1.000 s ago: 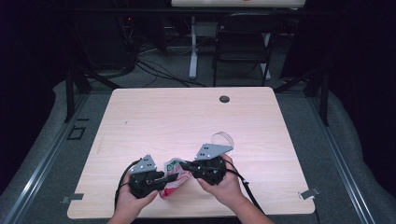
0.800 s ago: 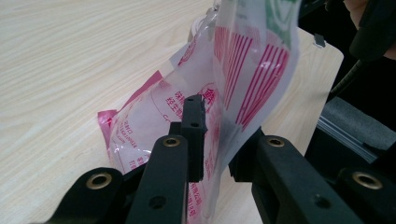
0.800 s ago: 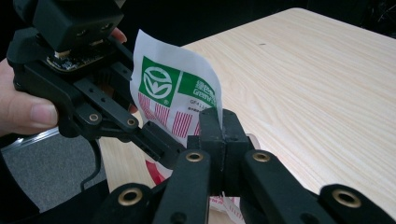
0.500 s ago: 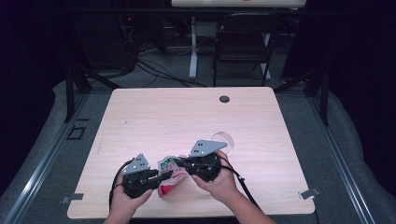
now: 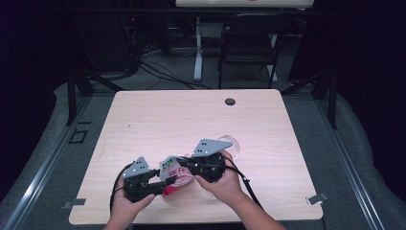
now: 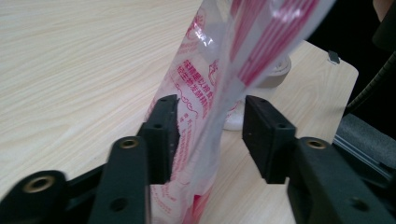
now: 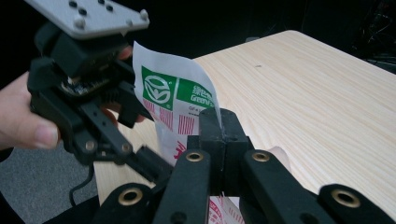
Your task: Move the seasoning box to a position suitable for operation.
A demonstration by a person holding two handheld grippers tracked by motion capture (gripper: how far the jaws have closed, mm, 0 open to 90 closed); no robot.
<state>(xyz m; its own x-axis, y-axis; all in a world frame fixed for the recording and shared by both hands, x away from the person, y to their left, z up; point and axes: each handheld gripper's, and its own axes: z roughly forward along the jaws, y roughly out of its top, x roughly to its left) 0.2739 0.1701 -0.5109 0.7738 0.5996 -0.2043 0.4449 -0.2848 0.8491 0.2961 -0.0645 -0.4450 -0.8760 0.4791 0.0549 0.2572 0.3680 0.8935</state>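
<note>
Since earlier: left gripper (image 6: 210, 135) jaws just opened, bag (image 5: 174, 172) loose between; right gripper (image 7: 223, 135) clamps bag. One bag, one tape roll (image 5: 233, 142), two grippers

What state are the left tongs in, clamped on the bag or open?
Open. The left tongs have just been opening; the plastic bag hangs between the jaws with a clear gap on one side. The right tongs pinch it shut.
</note>
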